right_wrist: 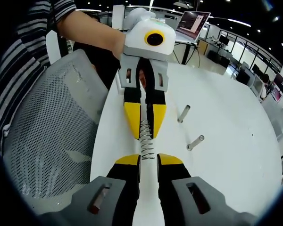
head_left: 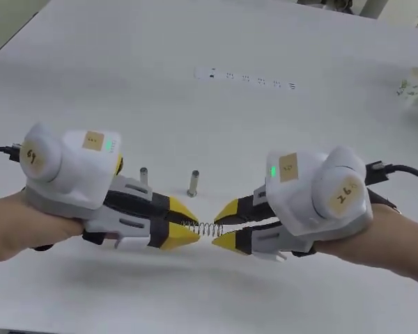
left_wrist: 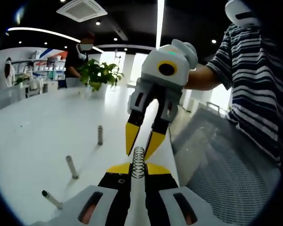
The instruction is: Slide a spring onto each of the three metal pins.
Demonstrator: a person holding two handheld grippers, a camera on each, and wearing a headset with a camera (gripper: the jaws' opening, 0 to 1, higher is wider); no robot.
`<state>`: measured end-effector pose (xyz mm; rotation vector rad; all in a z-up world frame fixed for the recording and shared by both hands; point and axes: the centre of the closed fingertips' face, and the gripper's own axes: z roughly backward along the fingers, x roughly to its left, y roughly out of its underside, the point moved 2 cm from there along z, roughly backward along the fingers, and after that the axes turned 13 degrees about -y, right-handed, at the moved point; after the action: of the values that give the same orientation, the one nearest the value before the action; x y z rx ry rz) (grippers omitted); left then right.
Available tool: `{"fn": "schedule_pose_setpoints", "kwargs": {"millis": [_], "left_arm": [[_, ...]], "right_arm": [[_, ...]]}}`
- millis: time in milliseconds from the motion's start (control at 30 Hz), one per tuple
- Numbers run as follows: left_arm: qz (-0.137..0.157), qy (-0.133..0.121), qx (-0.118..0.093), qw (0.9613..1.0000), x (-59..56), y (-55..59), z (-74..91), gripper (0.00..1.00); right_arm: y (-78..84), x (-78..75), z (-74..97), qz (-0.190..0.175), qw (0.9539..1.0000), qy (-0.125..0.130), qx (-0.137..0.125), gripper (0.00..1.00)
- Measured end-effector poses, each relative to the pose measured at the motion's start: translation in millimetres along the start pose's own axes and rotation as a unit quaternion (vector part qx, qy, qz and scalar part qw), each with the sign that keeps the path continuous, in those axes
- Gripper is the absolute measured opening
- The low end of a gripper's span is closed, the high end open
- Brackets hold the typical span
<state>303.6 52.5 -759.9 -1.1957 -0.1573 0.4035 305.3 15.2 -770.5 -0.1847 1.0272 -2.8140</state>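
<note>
A small metal spring [head_left: 204,227] hangs level just above the white table [head_left: 195,125]. My left gripper [head_left: 197,227] is shut on one end of it, which my left gripper view shows as the spring [left_wrist: 138,162] pinched between my own yellow tips [left_wrist: 138,168]. My right gripper [head_left: 214,229] faces it tip to tip and is open, its jaws standing either side of the spring's [right_wrist: 146,143] free end. Two short metal pins [head_left: 143,175] [head_left: 193,183] stand just beyond the grippers. In the left gripper view there are three pins [left_wrist: 100,135] [left_wrist: 72,167] [left_wrist: 52,199].
A white power strip [head_left: 244,76] lies far back on the table, and a pale object [head_left: 411,87] sits at the right edge. A grey mesh chair [right_wrist: 47,132] stands at the table's near side. A potted plant [left_wrist: 101,73] is at the far end.
</note>
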Motion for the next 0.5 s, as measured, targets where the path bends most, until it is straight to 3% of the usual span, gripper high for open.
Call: {"fn": "schedule_pose_setpoints", "kwargs": {"millis": [500], "left_arm": [[-0.008, 0.01, 0.012, 0.9998, -1.3, 1.8, -1.1, 0.02]], "right_arm": [[-3.0, 3.7, 2.4, 0.018, 0.9997, -0.001, -0.014, 0.07]]}}
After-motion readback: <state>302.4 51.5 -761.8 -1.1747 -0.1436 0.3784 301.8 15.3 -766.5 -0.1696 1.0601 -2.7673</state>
